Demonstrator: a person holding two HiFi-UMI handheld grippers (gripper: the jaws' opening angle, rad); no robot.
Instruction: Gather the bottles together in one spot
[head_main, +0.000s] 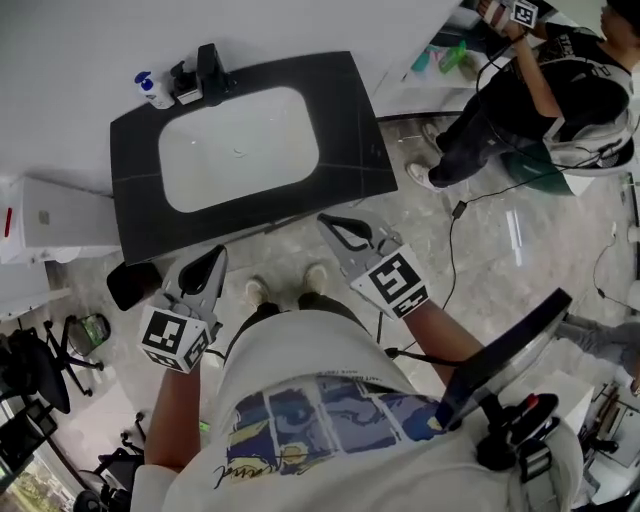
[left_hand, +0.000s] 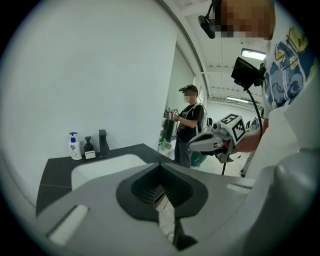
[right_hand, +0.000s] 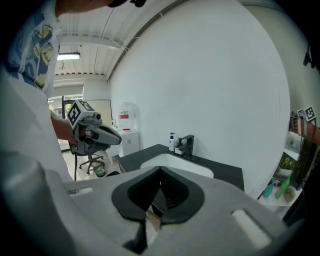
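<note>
A white pump bottle with a blue top (head_main: 152, 90) stands at the back left corner of the black counter (head_main: 350, 120), beside a small dark dispenser (head_main: 186, 83). The pump bottle also shows in the left gripper view (left_hand: 75, 146) and the right gripper view (right_hand: 172, 142). My left gripper (head_main: 214, 258) is shut and empty, held off the counter's front left edge. Off the front right edge, my right gripper (head_main: 332, 224) is also shut with nothing in it. Both are well short of the bottles.
A white sink (head_main: 238, 145) fills the counter's middle, with a black faucet (head_main: 210, 70) behind it. Another person (head_main: 540, 90) stands at the right by a shelf with green bottles (head_main: 452, 57). Office chairs (head_main: 40, 365) stand at the left. Cables lie on the floor.
</note>
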